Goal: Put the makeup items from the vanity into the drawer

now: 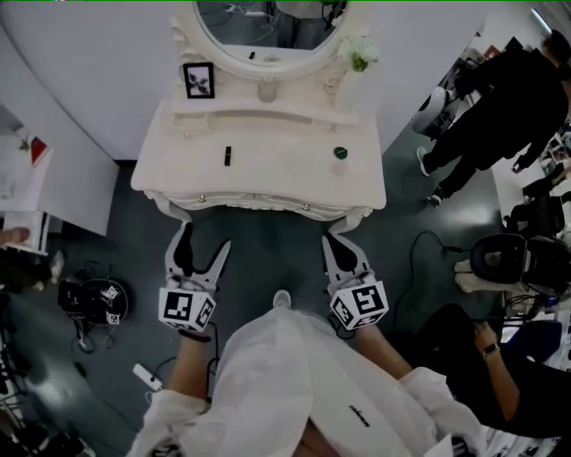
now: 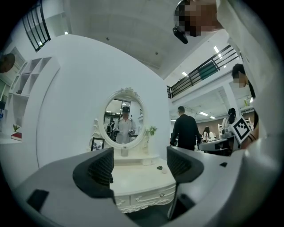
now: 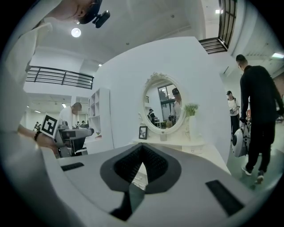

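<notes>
Nearest you is your own white coat (image 1: pixel 268 375), both sleeves stretched forward with a gripper at the end of each.

Beyond them stands the white vanity (image 1: pixel 268 170), one oval mirror (image 1: pixel 268 27) at its far edge. Its drawer front (image 1: pixel 254 201) faces you and looks closed, so nothing has gone in yet. I count two knobs on it, one left (image 1: pixel 202 198) and one right (image 1: pixel 306 206).

You hold two grippers, both short of the vanity's near edge and touching nothing. The left gripper (image 1: pixel 203 245) has its jaws spread wide with only air between them, which suits taking a knob. The right gripper (image 1: pixel 343 245) has its jaws pressed together at the tips, pinching nothing. My guess is that they wait there because the drawer must be pulled out first.

On the far shelf sit one picture frame (image 1: pixel 198 79) at the left and one small plant (image 1: pixel 359 54) at the right, decoration rather than makeup.

On the open top I can make out two makeup items, well apart. One black stick (image 1: pixel 227 154) lies left of centre, and one dark round pot (image 1: pixel 340 153) lies toward the right. Both are clear of clutter, so each should be easy to reach.
</notes>
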A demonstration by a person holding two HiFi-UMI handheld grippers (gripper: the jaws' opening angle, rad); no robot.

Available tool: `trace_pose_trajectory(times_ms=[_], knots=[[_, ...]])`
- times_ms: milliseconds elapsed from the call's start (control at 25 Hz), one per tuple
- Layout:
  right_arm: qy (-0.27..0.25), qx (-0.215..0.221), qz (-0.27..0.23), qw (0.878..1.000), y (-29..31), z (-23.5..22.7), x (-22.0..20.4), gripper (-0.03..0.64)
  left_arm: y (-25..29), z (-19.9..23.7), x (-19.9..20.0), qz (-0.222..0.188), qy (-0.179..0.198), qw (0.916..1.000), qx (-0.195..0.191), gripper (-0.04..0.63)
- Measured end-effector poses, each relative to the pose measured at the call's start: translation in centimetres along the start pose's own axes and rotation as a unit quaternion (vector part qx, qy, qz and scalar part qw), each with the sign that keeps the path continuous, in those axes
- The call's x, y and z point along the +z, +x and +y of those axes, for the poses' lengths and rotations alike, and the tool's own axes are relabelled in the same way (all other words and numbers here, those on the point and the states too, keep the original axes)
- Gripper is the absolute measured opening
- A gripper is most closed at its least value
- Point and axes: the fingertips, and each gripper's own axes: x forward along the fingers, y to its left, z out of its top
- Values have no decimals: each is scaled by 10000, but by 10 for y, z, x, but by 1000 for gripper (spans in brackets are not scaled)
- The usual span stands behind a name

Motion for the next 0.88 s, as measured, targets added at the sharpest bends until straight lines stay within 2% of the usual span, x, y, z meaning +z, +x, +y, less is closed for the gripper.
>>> trace_pose_trajectory(times_ms=[400,880], knots=[[-42,238,-12,9997,26,-52,11,18,57,-13,14,-155,-26,9997,180,359],[47,261,18,9996,52,-59,6,17,88,-3,4,41,68,9999,71,359]])
